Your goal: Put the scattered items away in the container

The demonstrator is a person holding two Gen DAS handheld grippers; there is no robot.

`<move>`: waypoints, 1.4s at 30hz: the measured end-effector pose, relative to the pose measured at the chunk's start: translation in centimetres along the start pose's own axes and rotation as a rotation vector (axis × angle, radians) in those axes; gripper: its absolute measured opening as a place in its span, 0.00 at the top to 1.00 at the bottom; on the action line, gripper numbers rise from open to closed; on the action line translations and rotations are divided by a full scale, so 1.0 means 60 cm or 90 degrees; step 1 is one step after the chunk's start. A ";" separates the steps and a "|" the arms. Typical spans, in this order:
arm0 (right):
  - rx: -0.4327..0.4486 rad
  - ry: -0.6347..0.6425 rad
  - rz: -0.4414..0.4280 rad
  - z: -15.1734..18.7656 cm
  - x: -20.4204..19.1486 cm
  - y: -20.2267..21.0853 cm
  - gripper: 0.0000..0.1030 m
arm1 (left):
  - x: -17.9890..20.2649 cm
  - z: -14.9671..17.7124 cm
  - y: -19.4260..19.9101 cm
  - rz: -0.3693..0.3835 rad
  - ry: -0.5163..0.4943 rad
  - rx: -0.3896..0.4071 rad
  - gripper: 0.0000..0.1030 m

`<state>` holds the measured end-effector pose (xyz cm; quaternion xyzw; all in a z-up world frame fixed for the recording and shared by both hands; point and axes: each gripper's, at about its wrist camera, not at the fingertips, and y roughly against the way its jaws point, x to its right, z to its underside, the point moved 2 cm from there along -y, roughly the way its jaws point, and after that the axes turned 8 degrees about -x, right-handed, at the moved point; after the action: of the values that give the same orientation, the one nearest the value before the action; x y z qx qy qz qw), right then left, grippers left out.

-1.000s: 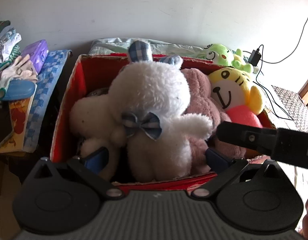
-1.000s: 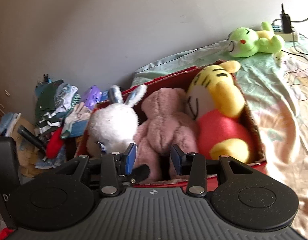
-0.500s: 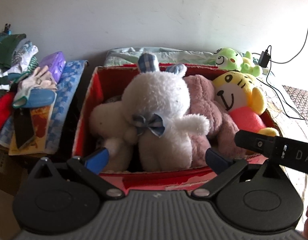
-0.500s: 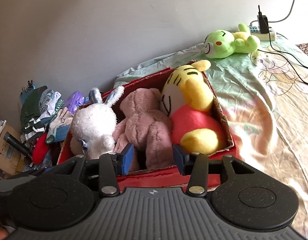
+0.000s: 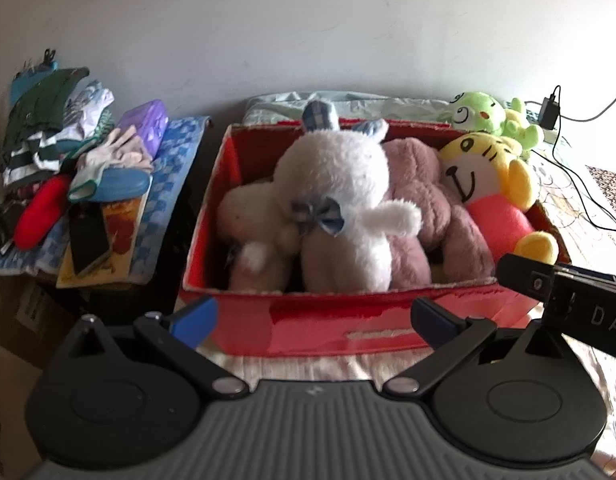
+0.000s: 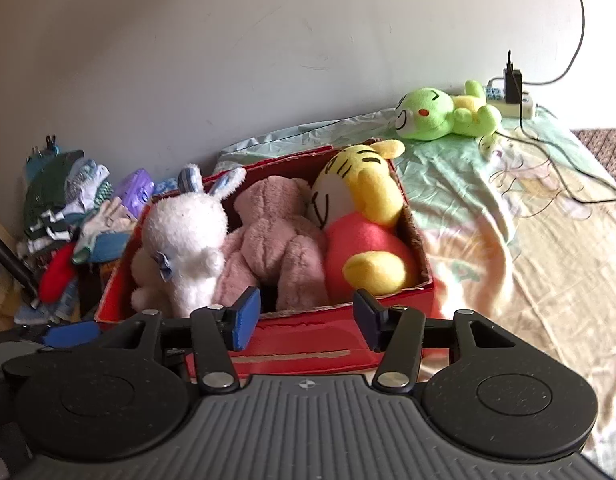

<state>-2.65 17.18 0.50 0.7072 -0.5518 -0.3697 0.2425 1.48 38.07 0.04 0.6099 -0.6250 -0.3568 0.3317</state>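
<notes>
A red cardboard box (image 5: 328, 320) (image 6: 308, 336) on the bed holds a white rabbit plush (image 5: 340, 200) (image 6: 184, 240), a pink plush (image 5: 428, 200) (image 6: 276, 240) and a yellow tiger plush (image 5: 492, 176) (image 6: 364, 216). A green frog plush (image 5: 488, 114) (image 6: 440, 116) lies on the sheet behind the box, near the wall. My left gripper (image 5: 314, 316) stands open and empty in front of the box's near wall. My right gripper (image 6: 306, 318) is also before that wall, its jaws opening with nothing between them. Part of the right gripper (image 5: 564, 292) shows at the left view's right edge.
A heap of clothes, gloves, a purple case and books (image 5: 80, 176) (image 6: 68, 224) lies left of the box. A power strip with charger and cables (image 6: 512, 94) sits by the wall at the right. The patterned sheet (image 6: 528, 240) spreads to the right.
Both grippers have backed away from the box and risen a little, so the toys look smaller. The right jaws have spread wider. The left jaws stay open.
</notes>
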 end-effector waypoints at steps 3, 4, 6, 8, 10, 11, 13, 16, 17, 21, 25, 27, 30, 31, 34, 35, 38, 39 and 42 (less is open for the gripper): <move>-0.020 0.006 0.005 0.004 0.005 -0.003 0.43 | 0.011 0.012 -0.005 -0.009 0.005 -0.019 0.00; -0.027 0.010 0.004 0.006 0.006 -0.004 0.43 | 0.017 0.015 -0.008 -0.014 0.004 -0.026 0.00; -0.040 0.025 0.013 0.010 0.008 -0.006 0.43 | 0.028 0.023 -0.012 -0.027 0.004 -0.042 0.00; -0.051 0.041 0.032 0.014 0.011 -0.007 0.42 | 0.039 0.030 -0.016 -0.029 0.003 -0.055 0.00; -0.063 0.053 0.047 0.018 0.017 -0.009 0.38 | 0.053 0.037 -0.019 -0.039 0.003 -0.070 0.00; -0.071 0.058 0.054 0.019 0.021 -0.010 0.36 | 0.059 0.040 -0.021 -0.043 0.004 -0.077 0.00; -0.083 0.067 0.073 0.020 0.031 -0.012 0.34 | 0.071 0.047 -0.024 -0.045 0.009 -0.088 0.00; -0.088 0.081 0.106 0.020 0.047 -0.013 0.24 | 0.089 0.052 -0.028 -0.058 0.019 -0.099 0.00; -0.092 0.081 0.112 0.020 0.054 -0.014 0.23 | 0.095 0.053 -0.028 -0.061 0.022 -0.100 0.00; -0.098 0.059 0.107 0.019 0.091 -0.010 0.23 | 0.121 0.055 -0.028 -0.066 0.028 -0.101 0.00; -0.113 0.042 0.136 0.015 0.125 -0.011 0.22 | 0.150 0.058 -0.030 -0.072 0.022 -0.101 0.00; -0.114 0.032 0.141 0.015 0.142 -0.008 0.22 | 0.166 0.059 -0.031 -0.075 0.018 -0.100 0.00; -0.102 0.019 0.145 0.018 0.166 0.000 0.22 | 0.188 0.061 -0.030 -0.085 0.010 -0.099 0.00; -0.099 0.015 0.145 0.019 0.174 0.002 0.22 | 0.195 0.062 -0.029 -0.089 0.008 -0.097 0.00; -0.097 0.004 0.147 0.019 0.194 0.004 0.22 | 0.210 0.066 -0.025 -0.091 0.008 -0.091 0.00; -0.098 -0.001 0.146 0.019 0.200 0.005 0.22 | 0.213 0.066 -0.024 -0.092 0.008 -0.091 0.00; -0.099 -0.018 0.147 0.016 0.215 0.006 0.22 | 0.223 0.066 -0.025 -0.094 0.006 -0.097 0.00; -0.097 -0.022 0.150 0.015 0.219 0.006 0.22 | 0.226 0.066 -0.024 -0.094 0.005 -0.097 0.00; -0.091 -0.031 0.155 0.010 0.227 0.010 0.22 | 0.233 0.064 -0.022 -0.087 -0.005 -0.094 0.00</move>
<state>-1.89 4.01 -2.93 0.6067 -0.6114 -0.3928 0.3222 -1.61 24.27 -3.40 0.6236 -0.5554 -0.4259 0.3482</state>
